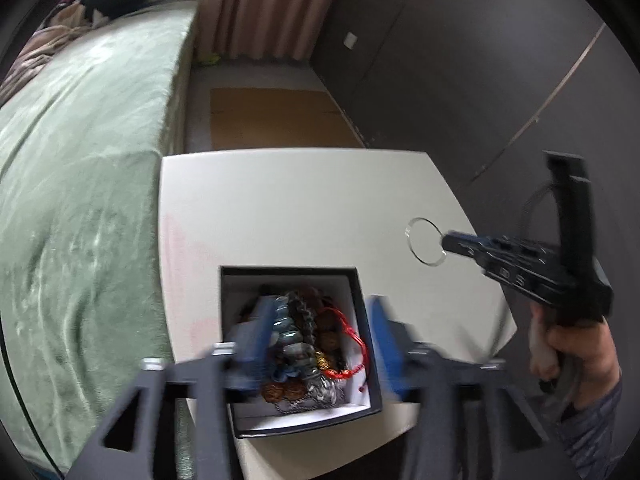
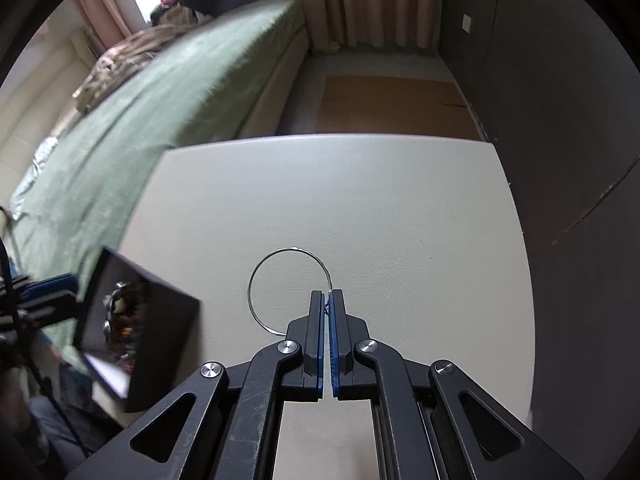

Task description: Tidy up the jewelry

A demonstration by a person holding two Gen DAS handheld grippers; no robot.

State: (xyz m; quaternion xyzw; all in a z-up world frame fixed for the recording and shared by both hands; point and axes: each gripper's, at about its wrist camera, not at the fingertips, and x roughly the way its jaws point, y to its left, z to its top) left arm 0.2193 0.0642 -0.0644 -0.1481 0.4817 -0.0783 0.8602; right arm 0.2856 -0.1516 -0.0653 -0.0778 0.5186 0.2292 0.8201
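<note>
**Thin ring pinched at the right gripper's tip, box between the left gripper's fingers**

The silver bangle (image 2: 289, 291) lies flat on the white table (image 2: 400, 208), directly in front of the right gripper (image 2: 328, 296). Its near right part of the wire passes into the narrow slit between the two blue-lined fingers (image 2: 316, 320), and the fingers are pressed almost together on it — only a thin gap stays between the pads. The rest of the ring lies to the left of the fingertips and away from them. In the left wrist view the same gripper (image 1: 448, 243) comes in from the right, with its tip touching the edge of the bangle (image 1: 426, 242).

The black jewelry box (image 1: 298, 344) stands at the near left part of the table (image 1: 280, 200), well apart from the bangle. It is open and filled with bead bracelets (image 1: 296, 340) and a red cord (image 1: 348, 340). The left gripper (image 1: 320, 340) is spread wide; its blue fingers (image 1: 384, 344) stand on both sides of the box, one over the left inner part and one by the right wall. If they touch the box, I cannot tell — the picture is blurred there.

A green bed (image 1: 80, 200) runs beside the table on the left.
</note>
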